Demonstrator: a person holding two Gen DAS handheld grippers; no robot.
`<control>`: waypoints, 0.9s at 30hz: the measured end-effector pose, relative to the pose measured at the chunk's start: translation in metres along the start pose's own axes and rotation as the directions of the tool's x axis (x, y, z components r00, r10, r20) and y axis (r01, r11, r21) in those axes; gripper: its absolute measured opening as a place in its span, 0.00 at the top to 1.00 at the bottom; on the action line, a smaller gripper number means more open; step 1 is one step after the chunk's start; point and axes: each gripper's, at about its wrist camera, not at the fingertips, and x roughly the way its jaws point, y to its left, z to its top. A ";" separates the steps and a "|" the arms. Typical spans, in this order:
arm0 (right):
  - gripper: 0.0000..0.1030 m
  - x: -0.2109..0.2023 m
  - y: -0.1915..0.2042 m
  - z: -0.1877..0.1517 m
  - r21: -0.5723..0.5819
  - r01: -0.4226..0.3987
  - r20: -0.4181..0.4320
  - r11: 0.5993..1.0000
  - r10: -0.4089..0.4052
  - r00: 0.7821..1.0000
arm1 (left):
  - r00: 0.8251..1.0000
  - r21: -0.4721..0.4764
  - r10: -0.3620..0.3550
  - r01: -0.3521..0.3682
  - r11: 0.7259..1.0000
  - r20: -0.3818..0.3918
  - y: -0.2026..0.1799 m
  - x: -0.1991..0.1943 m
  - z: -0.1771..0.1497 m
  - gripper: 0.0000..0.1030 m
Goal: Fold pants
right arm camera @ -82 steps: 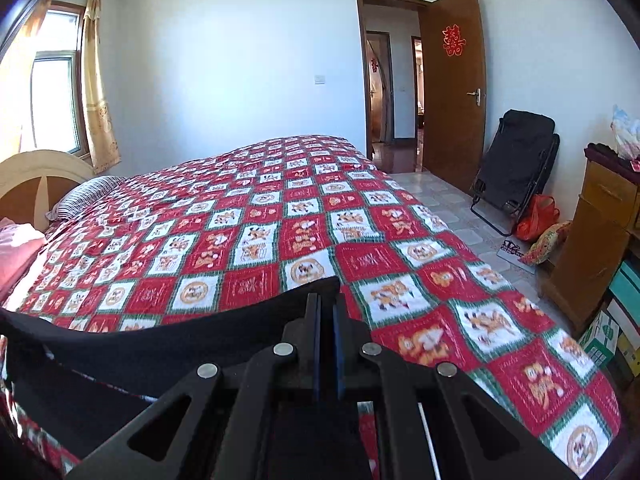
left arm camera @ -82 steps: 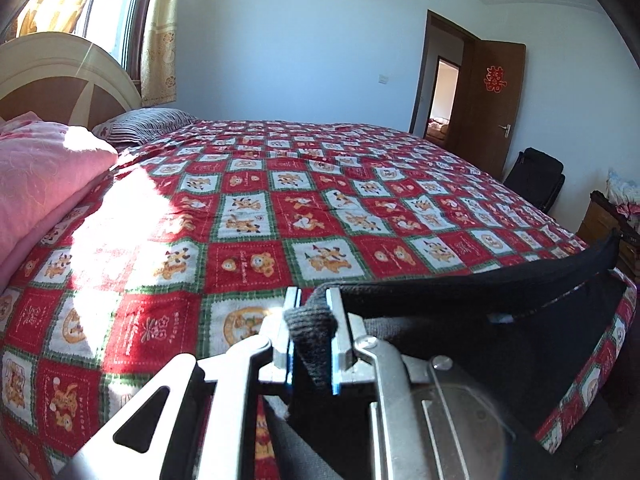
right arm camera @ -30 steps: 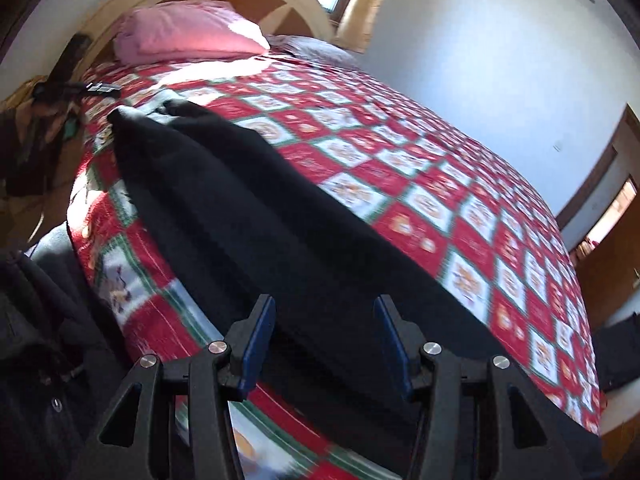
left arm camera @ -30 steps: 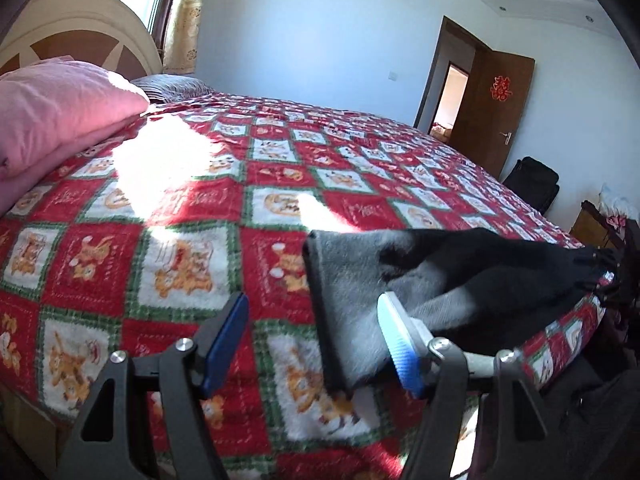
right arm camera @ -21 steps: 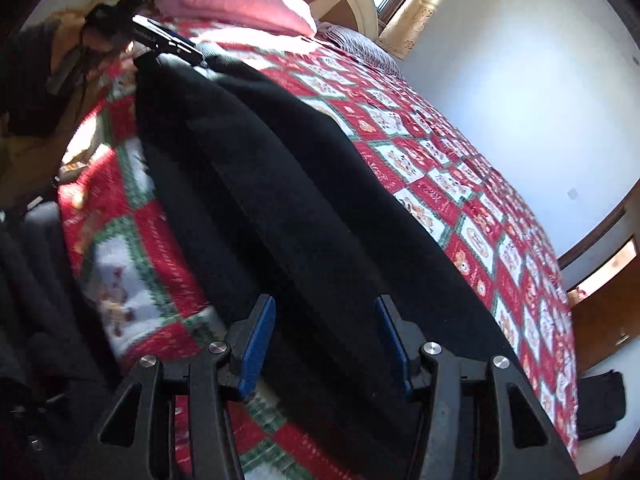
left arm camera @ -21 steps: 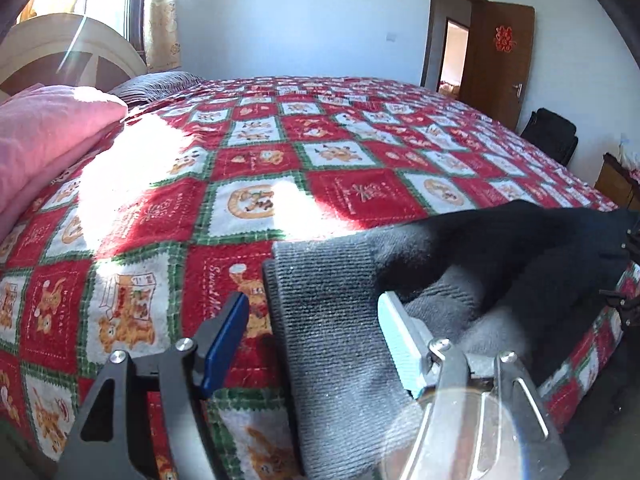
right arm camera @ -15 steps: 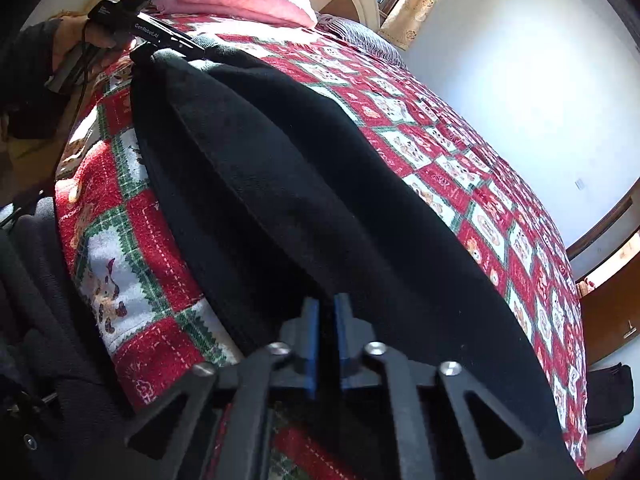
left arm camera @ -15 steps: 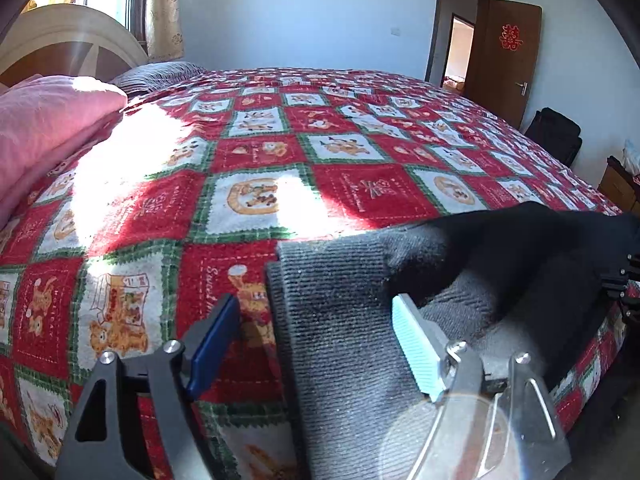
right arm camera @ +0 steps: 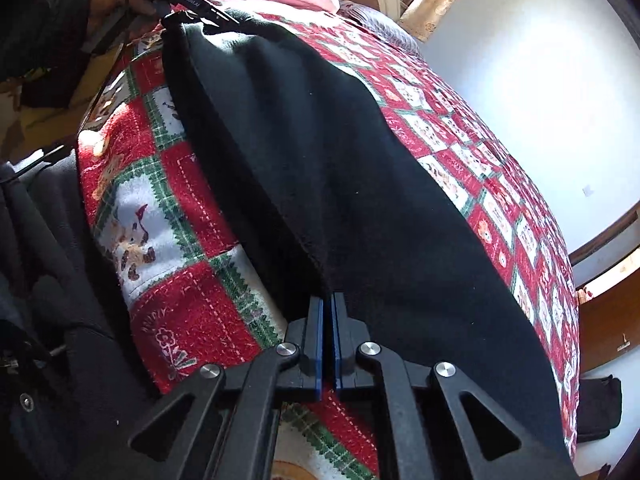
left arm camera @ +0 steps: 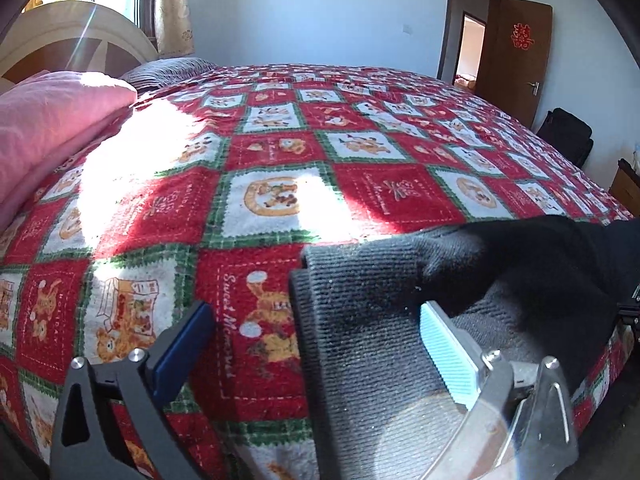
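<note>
Black fingers of our right gripper, spread wide a second ago, have closed on the near edge of the pants, so the next fold can begin. Our left gripper, which pinched the ribbed waistband earlier, has let go and hangs wide open astride it, holding nothing. We see the pants laid along the edge of the red checked bedspread, beside the pink pillow.
</note>
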 end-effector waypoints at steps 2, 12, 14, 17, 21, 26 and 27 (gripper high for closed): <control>0.97 -0.004 -0.003 -0.001 0.016 -0.018 -0.002 1.000 0.018 1.000 | 0.999 0.023 0.027 -0.028 0.999 0.030 -0.003 -0.012 -0.001 0.00; 0.96 -0.024 -0.022 0.002 0.165 -0.156 0.086 0.974 0.143 0.986 | 0.987 0.081 0.003 -0.016 0.997 0.158 -0.040 -0.061 -0.004 0.00; 0.96 -0.022 -0.031 0.011 0.229 -0.168 0.123 0.959 0.143 0.982 | 0.986 0.085 -0.014 -0.001 0.996 0.168 -0.050 -0.057 -0.001 0.00; 0.95 -0.010 -0.035 0.022 0.283 -0.156 0.126 0.946 0.125 0.984 | 0.990 0.110 -0.021 0.005 0.994 0.139 -0.067 -0.040 -0.006 0.00; 0.95 0.012 -0.028 0.018 0.304 -0.193 0.044 0.933 0.189 0.981 | 0.997 0.176 0.026 -0.037 0.984 0.068 -0.079 -0.013 -0.029 0.00; 0.95 0.006 -0.028 0.006 0.335 -0.221 0.051 0.916 0.217 0.975 | 0.995 0.151 0.009 -0.024 0.988 0.102 -0.072 -0.024 -0.038 0.00; 0.95 0.004 -0.030 0.004 0.346 -0.222 0.052 0.912 0.217 0.975 | 0.995 0.140 0.003 -0.018 0.990 0.105 -0.072 -0.028 -0.035 0.00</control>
